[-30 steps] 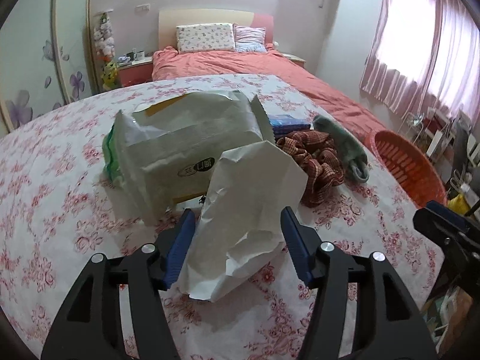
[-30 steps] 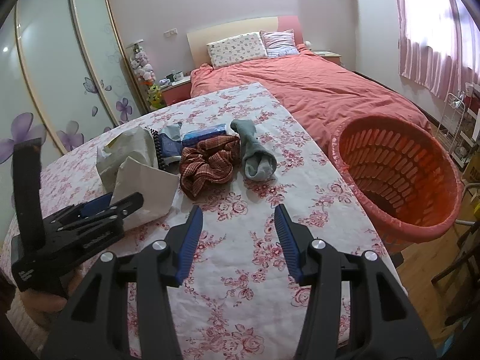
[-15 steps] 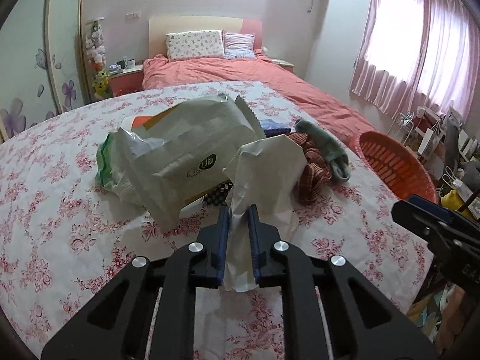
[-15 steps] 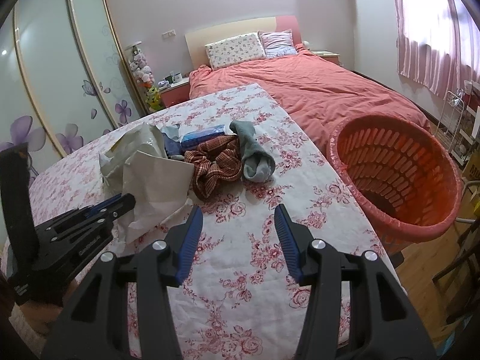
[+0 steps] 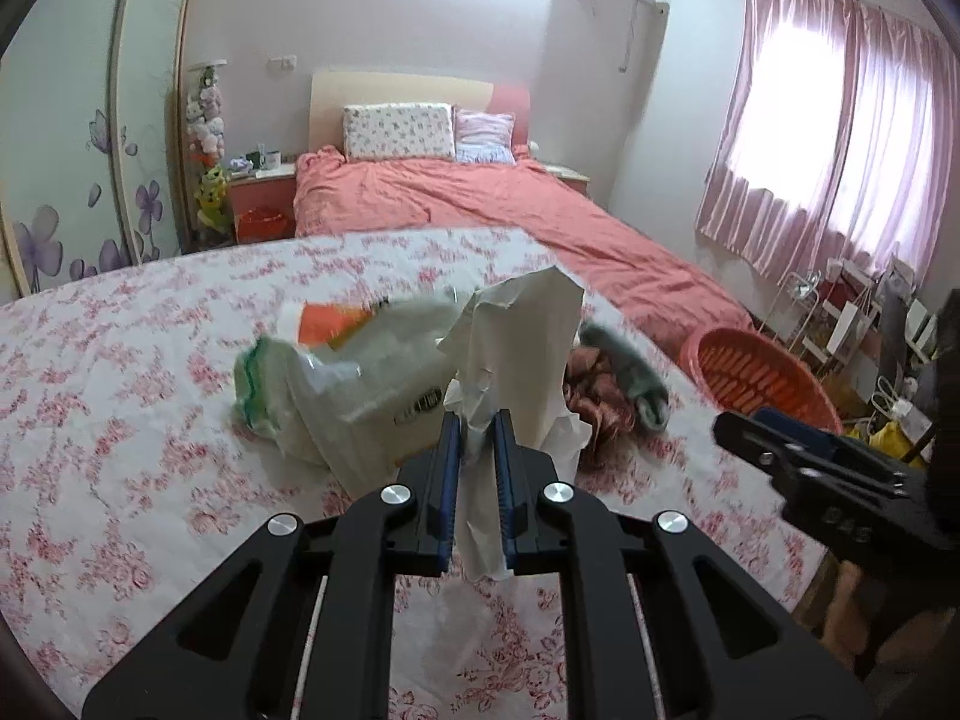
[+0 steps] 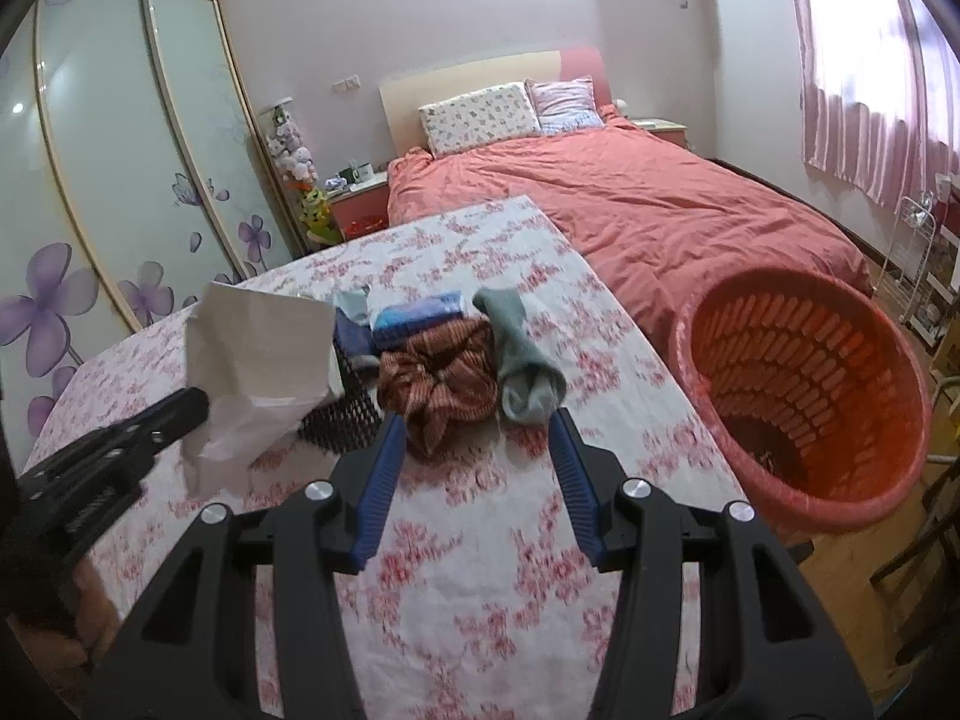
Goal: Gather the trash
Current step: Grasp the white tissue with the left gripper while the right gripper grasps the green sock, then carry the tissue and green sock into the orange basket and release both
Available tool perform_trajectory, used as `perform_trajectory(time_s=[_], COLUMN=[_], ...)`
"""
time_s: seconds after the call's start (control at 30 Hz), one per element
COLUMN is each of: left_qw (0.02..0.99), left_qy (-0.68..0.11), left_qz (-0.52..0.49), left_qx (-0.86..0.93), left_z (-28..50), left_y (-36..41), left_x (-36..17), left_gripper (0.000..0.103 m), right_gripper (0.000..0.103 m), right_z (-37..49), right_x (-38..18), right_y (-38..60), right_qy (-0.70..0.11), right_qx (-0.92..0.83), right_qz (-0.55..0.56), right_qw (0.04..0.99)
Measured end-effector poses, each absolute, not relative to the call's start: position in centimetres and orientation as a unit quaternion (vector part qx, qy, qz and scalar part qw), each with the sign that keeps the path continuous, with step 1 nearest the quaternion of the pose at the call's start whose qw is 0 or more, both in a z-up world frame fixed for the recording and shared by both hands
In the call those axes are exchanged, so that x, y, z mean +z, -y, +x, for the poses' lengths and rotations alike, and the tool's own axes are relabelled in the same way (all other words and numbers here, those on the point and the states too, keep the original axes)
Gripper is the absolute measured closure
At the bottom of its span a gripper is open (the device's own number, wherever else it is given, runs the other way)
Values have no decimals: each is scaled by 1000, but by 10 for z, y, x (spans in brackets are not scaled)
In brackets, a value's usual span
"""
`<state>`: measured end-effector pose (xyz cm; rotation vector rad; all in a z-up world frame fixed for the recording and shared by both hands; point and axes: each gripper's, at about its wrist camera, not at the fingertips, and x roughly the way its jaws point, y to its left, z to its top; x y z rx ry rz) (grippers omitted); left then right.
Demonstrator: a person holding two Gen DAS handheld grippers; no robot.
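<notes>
**White paper bag pinched above a floral worktop**

Bedroom setting. Worktop (image 6: 480,552) draped in a white cloth with red roses. Beyond its far edge, a bed (image 6: 648,210) under a salmon cover with two pillows at the headboard. Left of the bed, a nightstand (image 6: 360,198) and sliding wardrobe doors (image 6: 120,180) painted with purple flowers. Right of the bed, pink curtains (image 5: 840,138) over a bright window.

Just off the worktop's right edge, a red slatted laundry basket (image 6: 804,372), tilted toward the right wrist camera; something dark low inside, too dim to identify.

On the worktop, left of the basket: a grey-green sock (image 6: 528,354), a plaid scrunched cloth (image 6: 444,384) touching it, a blue packet (image 6: 420,315) just behind the cloth, and a dark checkered item (image 6: 342,414) partly hidden. Further left, a crumpled plastic wrapper (image 5: 360,378) with orange and green print, blurred in the left wrist view.

Left gripper (image 5: 477,462) with jaws narrow, clamped on the white paper bag (image 5: 528,348), held upright and raised off the cloth, in front of the wrapper and well left of the basket.

Right gripper (image 6: 474,480) with jaws wide, holding nothing, low over the worktop just in front of the plaid cloth and sock.
</notes>
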<state>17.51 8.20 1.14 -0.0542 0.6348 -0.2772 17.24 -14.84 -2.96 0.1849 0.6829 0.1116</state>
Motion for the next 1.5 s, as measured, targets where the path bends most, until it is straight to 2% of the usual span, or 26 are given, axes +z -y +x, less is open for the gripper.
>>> perform_trajectory(time_s=[0.33, 0.5, 0.57, 0.6, 0.63, 1.13, 1.5], left_qw=[951, 953, 953, 953, 953, 945, 934], left_qy=[-283, -279, -279, -279, -279, -282, -283], left_qz=[-34, -34, -34, -34, -34, -19, -10], left_qx=[-117, -114, -115, -115, -116, -162, -216], left_z=[195, 203, 206, 206, 206, 207, 215], left_y=[-88, -85, -82, -82, -80, -35, 23], left_x=[37, 39, 38, 38, 38, 37, 39], left_gripper=[92, 92, 92, 92, 92, 92, 92], right_gripper=[70, 72, 79, 91, 95, 97, 97], right_z=[232, 259, 266, 268, 269, 208, 173], right_x=[-42, -59, -67, -72, -76, -1, 26], right_y=[159, 159, 158, 157, 157, 222, 275], right_qy=[-355, -381, -396, -404, -410, -280, -236], right_qx=[41, 40, 40, 42, 44, 28, -8], right_qz=[107, 102, 98, 93, 88, 145, 146], right_qw=[928, 918, 912, 909, 907, 948, 961])
